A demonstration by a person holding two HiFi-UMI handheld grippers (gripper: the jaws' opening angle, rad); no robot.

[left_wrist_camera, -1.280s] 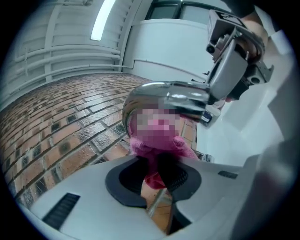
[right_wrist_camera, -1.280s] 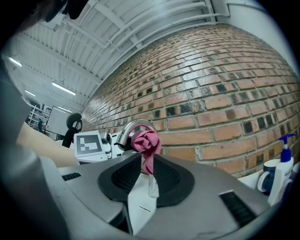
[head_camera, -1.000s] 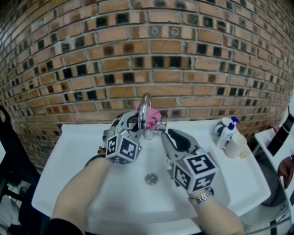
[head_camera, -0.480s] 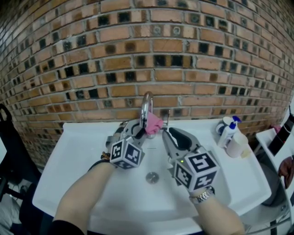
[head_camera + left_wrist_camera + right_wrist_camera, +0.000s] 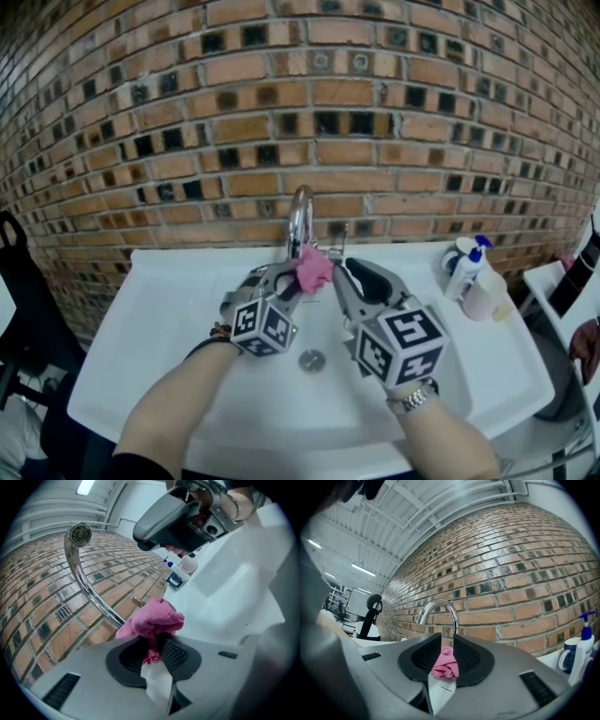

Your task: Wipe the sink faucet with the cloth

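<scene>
The chrome faucet (image 5: 299, 217) rises in an arch at the back of the white sink (image 5: 169, 309). My left gripper (image 5: 298, 277) is shut on a pink cloth (image 5: 314, 270), which bunches out past its jaws against the lower part of the spout. In the left gripper view the cloth (image 5: 154, 619) sits pinched between the pads, beside the faucet (image 5: 86, 585). My right gripper (image 5: 339, 270) hovers just right of the cloth, jaws a narrow gap apart and holding nothing. Through that gap, in the right gripper view, I see the cloth (image 5: 445, 663) and the faucet (image 5: 440, 609).
A brick wall (image 5: 309, 112) stands right behind the sink. A spray bottle (image 5: 466, 269) and a white container (image 5: 483, 298) stand at the sink's back right. The drain (image 5: 311, 360) lies in the basin below the grippers. A black chair (image 5: 23, 319) is at the left.
My left gripper has carried the pink cloth down from the upper part of the spout to its lower part. The right gripper has stayed where it was.
</scene>
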